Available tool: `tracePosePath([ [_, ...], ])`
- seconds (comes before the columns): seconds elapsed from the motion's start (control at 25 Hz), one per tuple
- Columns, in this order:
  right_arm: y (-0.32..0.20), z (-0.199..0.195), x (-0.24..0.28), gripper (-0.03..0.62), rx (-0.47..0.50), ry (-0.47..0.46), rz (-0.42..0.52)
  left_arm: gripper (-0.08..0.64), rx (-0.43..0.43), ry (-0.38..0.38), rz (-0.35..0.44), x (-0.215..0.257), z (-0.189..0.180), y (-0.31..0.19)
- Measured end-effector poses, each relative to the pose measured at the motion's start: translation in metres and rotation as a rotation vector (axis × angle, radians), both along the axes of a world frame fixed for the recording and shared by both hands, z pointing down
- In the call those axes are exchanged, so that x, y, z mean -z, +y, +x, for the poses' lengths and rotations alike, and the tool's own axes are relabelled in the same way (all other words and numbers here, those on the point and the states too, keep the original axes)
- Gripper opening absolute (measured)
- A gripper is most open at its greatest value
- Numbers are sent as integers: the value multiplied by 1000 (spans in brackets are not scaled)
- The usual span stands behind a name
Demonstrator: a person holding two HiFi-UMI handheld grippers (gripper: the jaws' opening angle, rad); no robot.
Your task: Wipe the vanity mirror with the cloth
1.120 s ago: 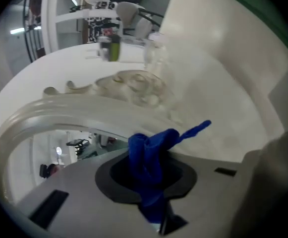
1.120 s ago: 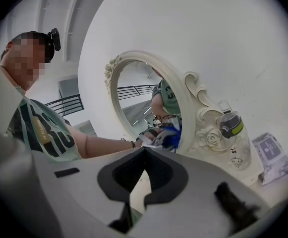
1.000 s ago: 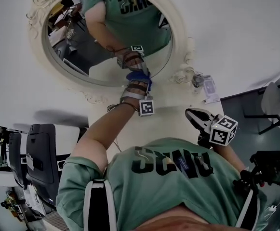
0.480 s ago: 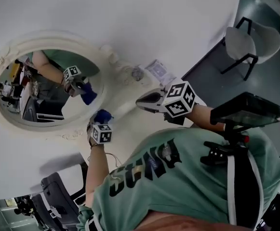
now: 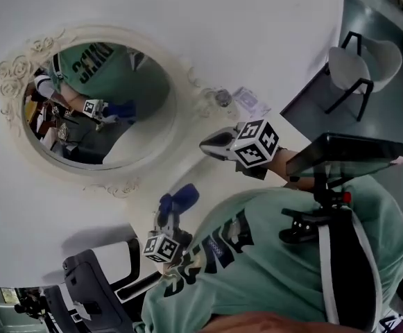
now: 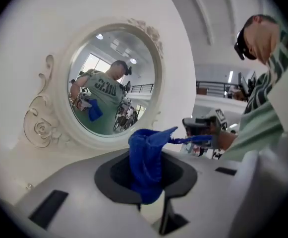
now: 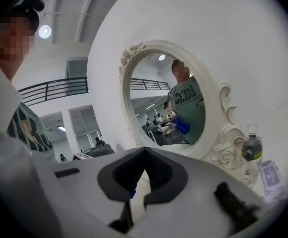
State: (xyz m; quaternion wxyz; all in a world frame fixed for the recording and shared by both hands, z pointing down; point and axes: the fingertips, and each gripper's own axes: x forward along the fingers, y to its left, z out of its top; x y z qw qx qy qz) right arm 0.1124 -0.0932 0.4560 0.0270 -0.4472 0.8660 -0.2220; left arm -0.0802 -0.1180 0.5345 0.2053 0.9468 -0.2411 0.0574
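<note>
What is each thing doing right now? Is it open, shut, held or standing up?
left gripper: shut on the cloth, away from the mirror.
cloth: bunched up, sticking out of the jaws.
right gripper: shut, holding nothing.
vanity mirror: upright, with nothing touching its glass.
small bottle: standing upright beside the mirror's frame.

The person wears a green lettered T-shirt (image 5: 270,262).

Left gripper (image 6: 146,185): jaws were clamped on cloth (image 6: 144,155), bunched beyond the tips
Right gripper (image 7: 136,185): jaws were together, nothing between
</note>
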Motion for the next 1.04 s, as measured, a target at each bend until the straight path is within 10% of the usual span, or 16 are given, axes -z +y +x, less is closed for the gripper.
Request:
tracePosePath([
  [0.2,2,-60,-16,6,53,28,-77,86,25,159,37,24,-39,25],
  [0.52,2,-77,-21,6,10,50,-89,86,17,303,-110,27,-58,5],
  [1.04,-10,-63,-18,6,44,38,-79,86,30,292,-83,27,-39,1],
])
